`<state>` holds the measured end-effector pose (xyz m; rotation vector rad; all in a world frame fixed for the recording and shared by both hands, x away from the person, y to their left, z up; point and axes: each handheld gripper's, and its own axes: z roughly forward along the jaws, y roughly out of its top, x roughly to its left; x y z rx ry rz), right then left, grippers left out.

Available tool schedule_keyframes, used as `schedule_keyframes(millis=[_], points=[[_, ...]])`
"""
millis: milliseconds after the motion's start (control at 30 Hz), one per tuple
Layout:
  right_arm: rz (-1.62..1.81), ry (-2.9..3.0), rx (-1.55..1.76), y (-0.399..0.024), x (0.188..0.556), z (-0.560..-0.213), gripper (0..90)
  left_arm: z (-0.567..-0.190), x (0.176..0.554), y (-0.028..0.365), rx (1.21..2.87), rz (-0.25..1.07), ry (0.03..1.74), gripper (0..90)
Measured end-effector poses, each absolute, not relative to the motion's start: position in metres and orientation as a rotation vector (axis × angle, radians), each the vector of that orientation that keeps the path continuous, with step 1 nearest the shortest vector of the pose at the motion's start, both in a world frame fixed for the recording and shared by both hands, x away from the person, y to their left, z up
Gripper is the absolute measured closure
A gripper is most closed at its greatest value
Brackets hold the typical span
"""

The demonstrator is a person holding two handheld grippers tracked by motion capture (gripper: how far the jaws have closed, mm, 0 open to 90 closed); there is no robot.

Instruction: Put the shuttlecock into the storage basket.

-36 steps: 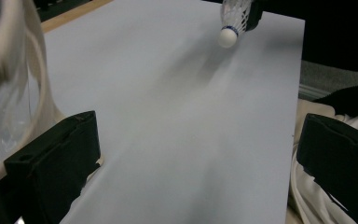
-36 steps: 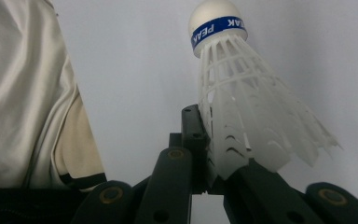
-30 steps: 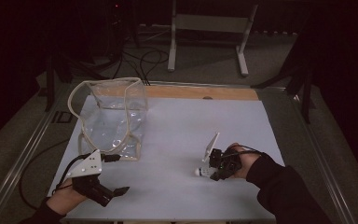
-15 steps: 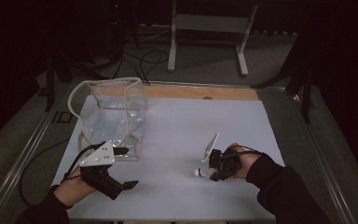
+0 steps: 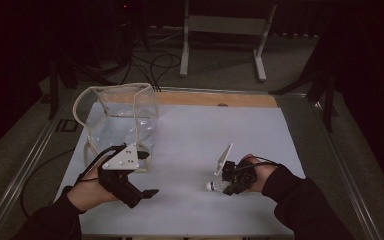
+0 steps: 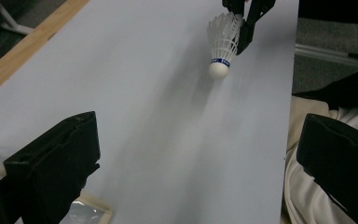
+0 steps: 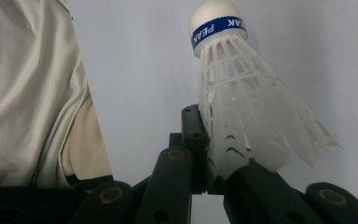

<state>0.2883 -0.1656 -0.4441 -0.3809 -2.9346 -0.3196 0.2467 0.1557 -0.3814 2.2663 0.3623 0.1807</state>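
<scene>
A white shuttlecock (image 5: 216, 186) is clamped by the edge of its skirt between the closed jaws of the right gripper (image 5: 236, 182), low over the white table (image 5: 200, 130) on the person's right; its cork points toward the middle of the table. In the right gripper view the skirt (image 7: 256, 135) is seen pinched on one side only, with the blue-banded cork (image 7: 216, 21) well clear of the jaws. The left gripper (image 5: 145, 193) is held above the near left part of the table with its jaws spread wide and nothing between them; in its own view the shuttlecock (image 6: 221, 46) is seen farther off, straight ahead. A clear plastic bag (image 5: 117, 122) with a pale strap stands open at the top, just behind the left gripper.

The step in hand is judged to be the carrying stage: the shuttlecock is already secured and has yet to be delivered, most likely to the bag. The next move calls for the right gripper to be lifted and brought across to the bag's mouth, while the bag's rim is steadied or held open by the left gripper. Since the skirt is thin and gripped only at its edge, a slow, level transfer is advised so that it does not slip.
</scene>
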Motion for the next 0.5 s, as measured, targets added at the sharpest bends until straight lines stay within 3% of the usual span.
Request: schedule_keyframes(millis=[500], points=[[-0.345, -2.933, -0.352, -0.161, 0.287, -0.442, 90.0, -0.365, 0.254, 0.126, 2.314, 0.142, 0.26, 0.5]])
